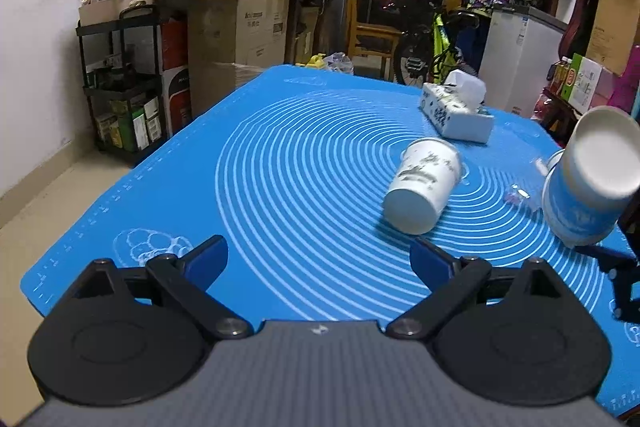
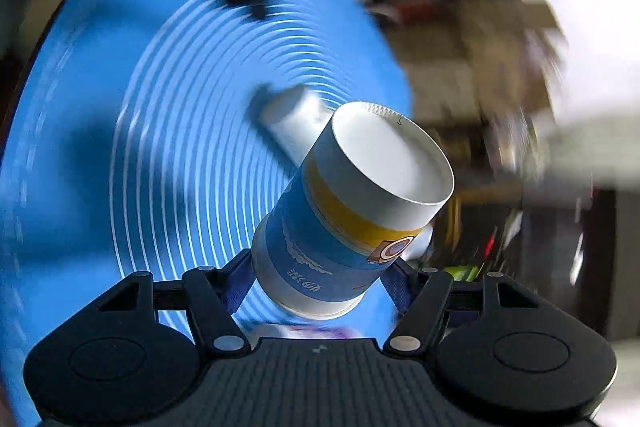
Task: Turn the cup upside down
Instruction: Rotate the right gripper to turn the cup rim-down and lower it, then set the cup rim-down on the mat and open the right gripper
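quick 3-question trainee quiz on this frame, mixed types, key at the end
1. True or false: the left gripper holds a cup.
2. What does the right gripper grip? A) tissue box B) blue cup C) white cup
3. How is the white cup placed on the mat?

Key:
1. False; its jaws are open and empty.
2. B, the blue cup, tilted in mid-air with its base toward the camera.
3. On its side, near the tissue box.
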### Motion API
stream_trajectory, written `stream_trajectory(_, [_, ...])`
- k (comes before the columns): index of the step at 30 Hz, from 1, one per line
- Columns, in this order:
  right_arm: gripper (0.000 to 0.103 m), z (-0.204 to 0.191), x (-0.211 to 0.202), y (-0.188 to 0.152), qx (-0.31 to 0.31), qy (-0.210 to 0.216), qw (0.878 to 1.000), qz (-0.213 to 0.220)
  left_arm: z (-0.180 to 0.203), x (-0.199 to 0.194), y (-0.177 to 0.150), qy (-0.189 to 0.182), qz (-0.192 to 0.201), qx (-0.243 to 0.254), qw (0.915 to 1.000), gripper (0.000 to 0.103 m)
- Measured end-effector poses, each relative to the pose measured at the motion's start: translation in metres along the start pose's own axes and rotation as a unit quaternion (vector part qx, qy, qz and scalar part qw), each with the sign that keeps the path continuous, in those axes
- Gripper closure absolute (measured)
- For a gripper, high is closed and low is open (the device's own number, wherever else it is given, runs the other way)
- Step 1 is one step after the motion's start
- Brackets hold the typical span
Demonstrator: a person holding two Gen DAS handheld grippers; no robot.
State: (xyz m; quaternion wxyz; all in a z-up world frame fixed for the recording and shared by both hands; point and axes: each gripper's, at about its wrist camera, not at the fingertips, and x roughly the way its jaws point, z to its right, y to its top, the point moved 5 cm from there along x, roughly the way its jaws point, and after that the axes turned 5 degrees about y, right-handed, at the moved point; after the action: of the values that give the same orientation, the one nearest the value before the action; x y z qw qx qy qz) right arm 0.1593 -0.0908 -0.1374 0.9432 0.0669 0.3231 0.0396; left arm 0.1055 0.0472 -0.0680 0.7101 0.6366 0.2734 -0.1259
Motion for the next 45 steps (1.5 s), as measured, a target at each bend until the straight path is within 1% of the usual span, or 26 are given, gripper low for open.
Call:
stream_trajectory(1, [0.032,0.003,-0.001,-0.004,0.054,0.002,0.999,0.009,0.003,-0.001,0.001,-0.003,0.001,0.001,1.0,0.006])
stream_trajectory(2, [0.032,0.006,-0.002,-0.007,0.108,0.009,0.994,0.016,0.005,0.0,0.001,-0.004,0.002,0.002,1.0,0.006])
stream_trajectory(4, [0.032,0.013,0.003,-0.018,0.213,0.02,0.976,0.03,0.01,0.0,0.001,-0.007,0.002,0.005,1.0,0.006])
stream_trajectory(5, [0.032,0.013,0.007,-0.022,0.27,0.027,0.962,0.038,0.013,0.001,0.001,-0.008,0.002,0.006,0.9999,0.006])
stream_trajectory(7, [0.032,0.023,0.017,-0.025,0.357,0.036,0.932,0.052,0.018,0.002,0.001,-0.012,0.004,0.005,0.9999,0.006])
stream_trajectory(8, [0.032,0.019,0.022,-0.027,0.394,0.039,0.916,0.059,0.021,0.003,0.001,-0.014,0.004,0.006,0.9999,0.006])
stream_trajectory(9, [0.032,0.013,0.023,-0.032,0.422,0.041,0.903,0.064,0.023,0.003,0.001,-0.015,0.004,0.007,0.9999,0.006])
stream_trajectory(12, [0.032,0.015,0.035,-0.048,0.499,0.05,0.862,0.07,0.03,0.004,0.001,-0.013,0.008,0.014,0.9998,0.006])
stream_trajectory(15, [0.032,0.02,0.051,-0.065,0.563,0.077,0.821,0.06,0.034,0.004,0.0,-0.007,0.012,0.019,0.9997,0.006])
stream_trajectory(16, [0.032,0.02,0.056,-0.071,0.573,0.084,0.814,0.055,0.035,0.004,0.0,-0.005,0.013,0.019,0.9997,0.006])
stream_trajectory(17, [0.032,0.018,0.061,-0.074,0.579,0.091,0.809,0.049,0.035,0.004,-0.001,-0.005,0.012,0.019,0.9997,0.006])
stream_trajectory(18, [0.032,0.016,0.067,-0.077,0.58,0.094,0.808,0.04,0.036,0.005,-0.001,-0.004,0.012,0.02,0.9997,0.006])
stream_trajectory(21, [0.032,0.009,0.072,-0.071,0.567,0.098,0.817,0.023,0.038,0.008,-0.002,0.001,0.008,0.025,0.9997,0.006])
stream_trajectory(23, [0.032,0.012,0.071,-0.069,0.566,0.1,0.818,0.018,0.039,0.011,-0.003,0.003,0.005,0.028,0.9996,0.006])
stream_trajectory(25, [0.032,0.016,0.066,-0.067,0.566,0.103,0.818,0.013,0.04,0.012,-0.005,0.004,0.003,0.03,0.9995,0.006])
stream_trajectory(28, [0.029,0.016,0.063,-0.065,0.554,0.095,0.827,0.009,0.042,0.011,-0.006,0.003,0.003,0.037,0.9993,0.006])
stream_trajectory(29, [0.028,0.017,0.054,-0.066,0.551,0.093,0.829,0.009,0.043,0.01,-0.007,0.002,0.004,0.04,0.9992,0.006])
stream_trajectory(31, [0.027,0.017,0.052,-0.065,0.547,0.09,0.832,0.007,0.044,0.008,-0.007,0.003,0.005,0.046,0.9989,0.006])
stream_trajectory(34, [0.023,0.017,0.045,-0.066,0.549,0.093,0.83,0.011,0.044,0.004,-0.006,0.002,0.008,0.051,0.9986,0.006])
stream_trajectory(39, [0.015,0.016,0.029,-0.067,0.548,0.094,0.831,0.018,0.048,-0.003,-0.004,-0.005,0.013,0.058,0.9982,0.006])
stream_trajectory(41, [0.011,0.015,0.02,-0.069,0.554,0.095,0.827,0.023,0.051,-0.006,-0.003,-0.008,0.014,0.062,0.998,0.006])
stream_trajectory(42, [0.01,0.016,0.015,-0.07,0.558,0.094,0.824,0.025,0.052,-0.008,-0.003,-0.01,0.015,0.063,0.9979,0.006])
stream_trajectory(45, [0.007,0.017,-0.005,-0.078,0.574,0.088,0.813,0.036,0.057,-0.013,-0.004,-0.015,0.017,0.066,0.9975,0.006])
